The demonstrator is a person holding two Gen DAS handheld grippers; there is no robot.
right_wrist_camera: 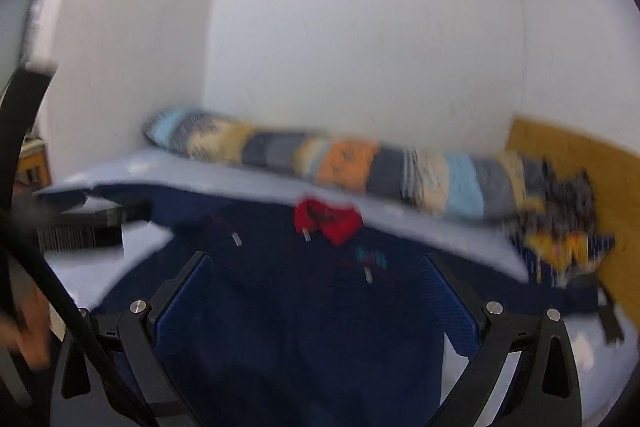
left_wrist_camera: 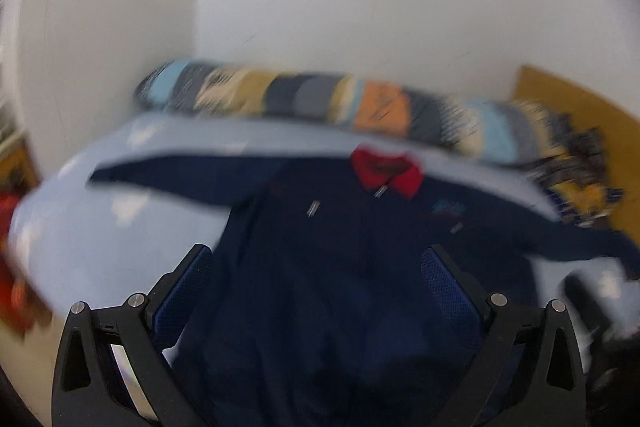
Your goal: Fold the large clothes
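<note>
A dark navy jacket point(left_wrist_camera: 320, 267) with a red collar point(left_wrist_camera: 386, 171) lies spread front-up on a light blue bed sheet point(left_wrist_camera: 100, 227), both sleeves stretched out sideways. My left gripper point(left_wrist_camera: 318, 255) hovers open above the jacket's lower body, with nothing between its blue-padded fingers point(left_wrist_camera: 188, 287). In the right wrist view the same jacket point(right_wrist_camera: 304, 327) and red collar point(right_wrist_camera: 328, 221) appear, and my right gripper point(right_wrist_camera: 316, 263) is open above its chest. Both views are motion-blurred. The left gripper point(right_wrist_camera: 80, 227) shows at the left edge of the right wrist view.
A rolled patchwork blanket point(left_wrist_camera: 320, 103) of blue, grey, beige and orange lies along the white wall behind the jacket. A yellow-brown headboard point(left_wrist_camera: 580, 115) stands at the right. Something red point(left_wrist_camera: 12, 259) sits past the bed's left edge. A hand point(right_wrist_camera: 24, 327) shows at the lower left.
</note>
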